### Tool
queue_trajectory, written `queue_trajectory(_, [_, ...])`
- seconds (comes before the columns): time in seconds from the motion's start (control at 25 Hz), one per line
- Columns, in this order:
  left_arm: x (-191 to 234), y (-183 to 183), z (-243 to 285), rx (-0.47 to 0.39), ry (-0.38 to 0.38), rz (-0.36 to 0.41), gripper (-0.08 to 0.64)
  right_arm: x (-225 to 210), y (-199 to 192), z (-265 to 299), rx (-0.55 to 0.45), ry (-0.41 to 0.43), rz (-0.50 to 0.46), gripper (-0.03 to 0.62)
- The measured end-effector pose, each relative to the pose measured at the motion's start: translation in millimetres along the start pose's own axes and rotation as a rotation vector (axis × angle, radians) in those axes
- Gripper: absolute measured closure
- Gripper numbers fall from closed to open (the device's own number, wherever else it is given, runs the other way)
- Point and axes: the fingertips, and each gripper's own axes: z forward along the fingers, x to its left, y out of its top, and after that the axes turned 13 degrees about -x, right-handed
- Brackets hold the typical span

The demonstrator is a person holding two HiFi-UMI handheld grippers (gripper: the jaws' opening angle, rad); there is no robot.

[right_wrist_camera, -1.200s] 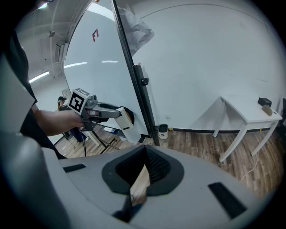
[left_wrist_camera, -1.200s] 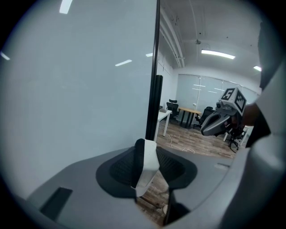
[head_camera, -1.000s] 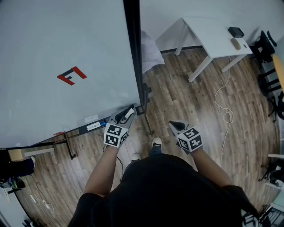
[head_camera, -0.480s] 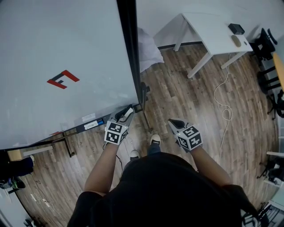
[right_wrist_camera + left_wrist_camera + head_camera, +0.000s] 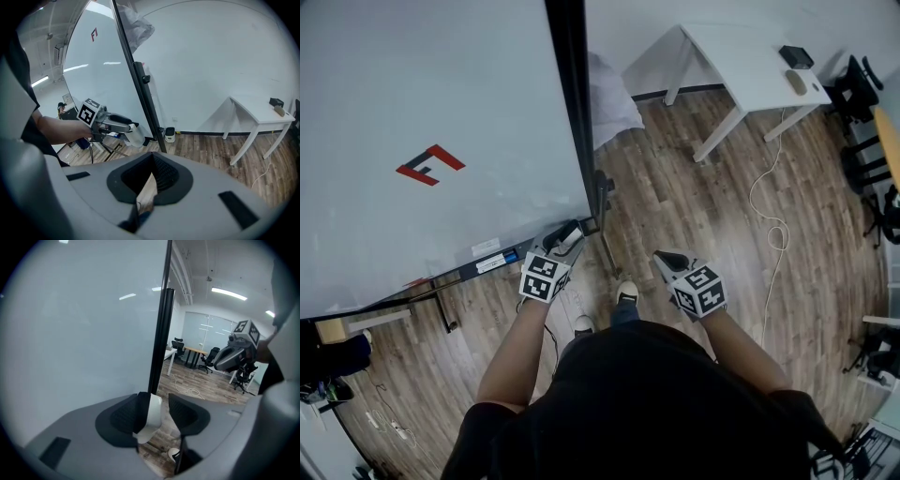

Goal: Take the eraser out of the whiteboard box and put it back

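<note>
The left gripper [image 5: 159, 404] has just been opening its jaws, which now stand wide. The white eraser [image 5: 151, 417] is between them, lying against 1 pad and clear of the other. It is at the lower right corner of the whiteboard [image 5: 441, 94], by the tray [image 5: 487, 264]. The right gripper [image 5: 152, 159] hangs apart over the wooden floor [image 5: 694, 206], its 2 jaws together on nothing

I read only a red "F" logo [image 5: 94, 33] on the whiteboard [image 5: 103, 70], high and left of my right tool [image 5: 151, 174].
</note>
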Motion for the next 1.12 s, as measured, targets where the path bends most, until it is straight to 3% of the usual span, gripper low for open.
queue_trajectory(0.48, [-9.0, 10.2, -14.7, -0.01, -0.005, 0.032, 0.33, 8.6, 5.6, -6.2, -0.02, -0.002, -0.008, 0.598])
queue_trajectory(1.12, [-19.2, 12.2, -74.1, -0.062, -0.013, 0.033, 0.33, 35.5, 15.4, -14.7, -0.054, -0.009, -0.023, 0.598])
